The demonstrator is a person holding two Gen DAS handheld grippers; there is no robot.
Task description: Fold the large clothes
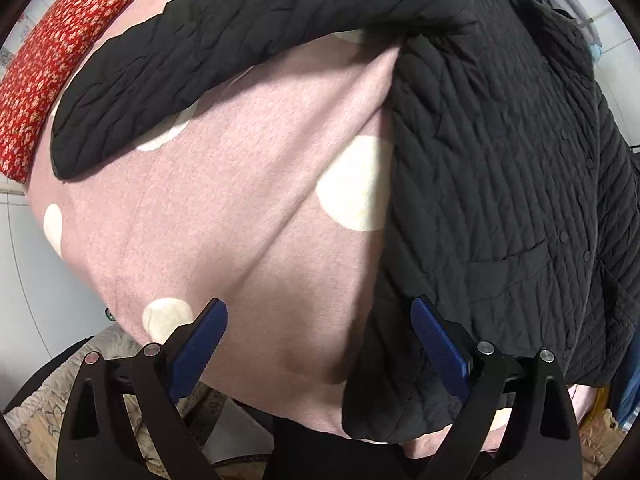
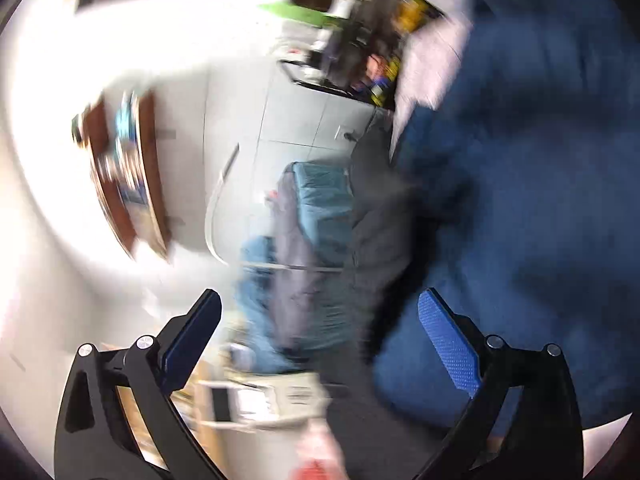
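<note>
Two views, little shared. Nearest in the left wrist view, the left gripper [image 1: 319, 316] hangs spread wide and empty over the pink dotted blanket [image 1: 224, 216], with the black quilted jacket [image 1: 500, 184] lying beyond, one sleeve stretched sideways. Only the right view shows the right gripper [image 2: 320, 308], also gaping and empty, before a blurred room and blue cloth [image 2: 532, 200].

pink dotted bedcover [image 1: 224, 216], red floral quilt [image 1: 44, 64], white wall [image 2: 56, 300]

matt quilted jacket [image 1: 500, 152], soft fleecy pink blanket [image 1: 224, 216]
</note>
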